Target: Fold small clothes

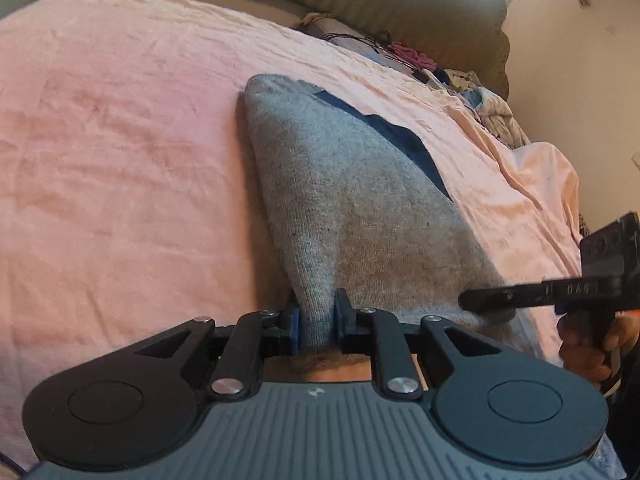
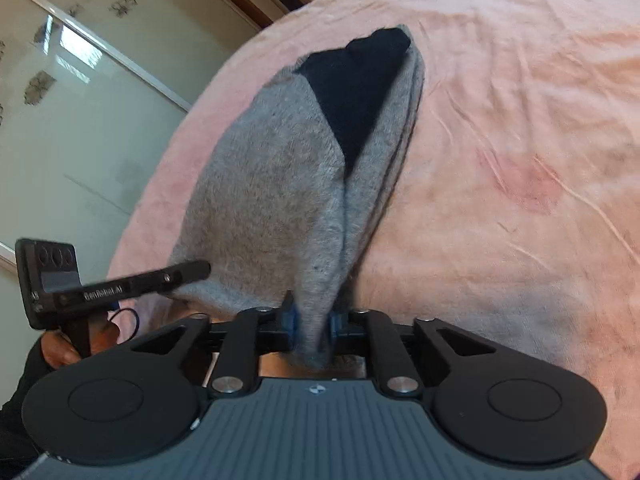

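A small grey knit garment point(image 1: 352, 200) with a dark navy panel point(image 1: 400, 132) lies on a pink blanket point(image 1: 120, 140). My left gripper point(image 1: 316, 316) is shut on its near corner, with grey cloth pinched between the blue pads. The right gripper's finger point(image 1: 520, 298) shows at the right, on the same near edge. In the right wrist view my right gripper point(image 2: 312, 324) is shut on the garment's other near corner point(image 2: 280, 200), and the cloth rises in a fold with the navy panel point(image 2: 360, 92) inside. The left gripper point(image 2: 160, 276) shows at the left.
The pink blanket point(image 2: 520, 160) covers a bed. A pile of clothes and cables point(image 1: 440, 68) lies at the far right by a headboard point(image 1: 380, 4). A glass wardrobe door point(image 2: 80, 120) stands beyond the bed's edge.
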